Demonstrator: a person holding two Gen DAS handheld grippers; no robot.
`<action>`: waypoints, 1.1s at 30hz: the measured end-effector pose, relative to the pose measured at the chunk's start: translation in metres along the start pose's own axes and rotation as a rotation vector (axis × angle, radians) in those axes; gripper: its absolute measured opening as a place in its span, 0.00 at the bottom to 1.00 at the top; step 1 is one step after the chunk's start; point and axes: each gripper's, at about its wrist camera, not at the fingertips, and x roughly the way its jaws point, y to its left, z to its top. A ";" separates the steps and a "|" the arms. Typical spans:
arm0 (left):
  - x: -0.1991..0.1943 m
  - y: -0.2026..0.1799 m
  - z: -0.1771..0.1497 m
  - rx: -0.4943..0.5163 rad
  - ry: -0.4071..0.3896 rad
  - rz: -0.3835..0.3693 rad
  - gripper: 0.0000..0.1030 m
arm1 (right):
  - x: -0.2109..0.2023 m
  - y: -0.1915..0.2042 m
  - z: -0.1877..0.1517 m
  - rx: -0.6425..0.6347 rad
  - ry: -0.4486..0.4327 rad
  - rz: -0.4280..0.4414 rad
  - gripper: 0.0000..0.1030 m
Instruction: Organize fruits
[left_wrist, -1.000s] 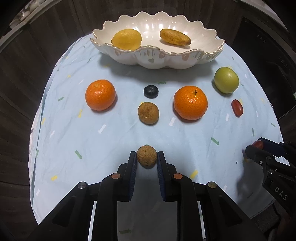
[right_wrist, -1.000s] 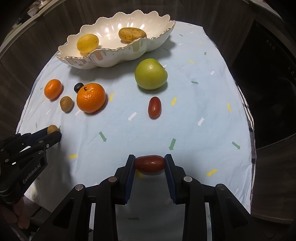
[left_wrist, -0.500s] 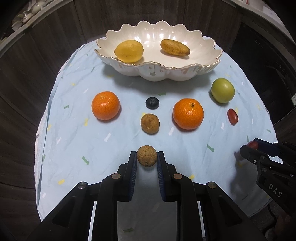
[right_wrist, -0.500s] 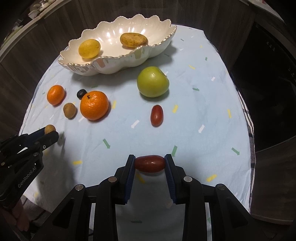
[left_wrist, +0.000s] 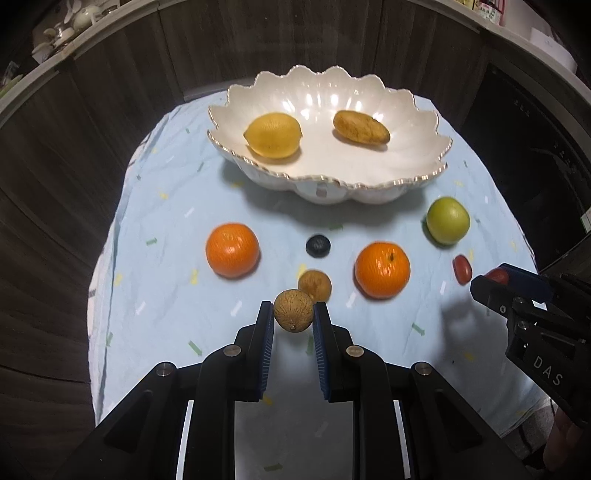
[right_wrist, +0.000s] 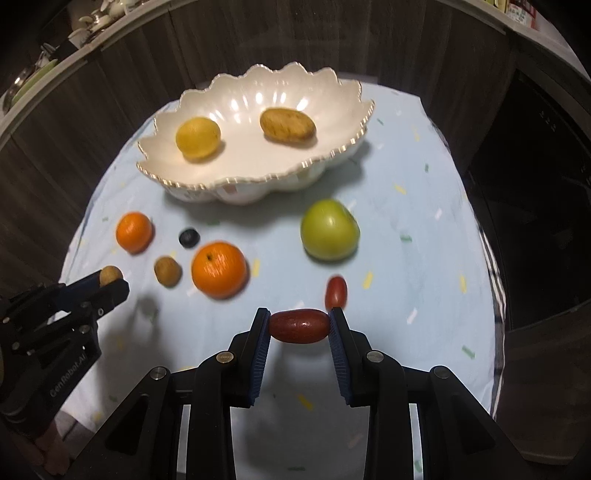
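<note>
Right gripper (right_wrist: 299, 326), marked "DAS", clamps a dark red oblong fruit (right_wrist: 298, 326); left gripper (left_wrist: 293, 312), marked "GenRobot.AI", clamps a round tan fruit (left_wrist: 293, 311). Both above the pale blue cloth (left_wrist: 166, 295), short of the white scalloped bowl (left_wrist: 424, 155).

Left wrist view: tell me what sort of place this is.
Probably a home kitchen or dining corner: a table under a light blue cloth, a scalloped fruit bowl, dark wood cabinets and a shelf of crockery behind.

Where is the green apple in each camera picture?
Left wrist view: green apple at the right, below the white bowl's right end.
Right wrist view: green apple right of centre, just below the bowl.
Shared landmark: the white bowl.
</note>
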 end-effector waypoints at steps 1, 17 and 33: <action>-0.001 0.001 0.002 -0.001 -0.003 0.002 0.21 | -0.001 0.000 0.003 0.001 -0.008 0.000 0.32; -0.013 0.006 0.056 0.017 -0.073 0.014 0.21 | -0.007 -0.003 0.052 0.008 -0.084 -0.019 0.32; 0.008 0.005 0.107 0.032 -0.101 0.009 0.21 | 0.016 -0.019 0.107 0.001 -0.125 -0.021 0.32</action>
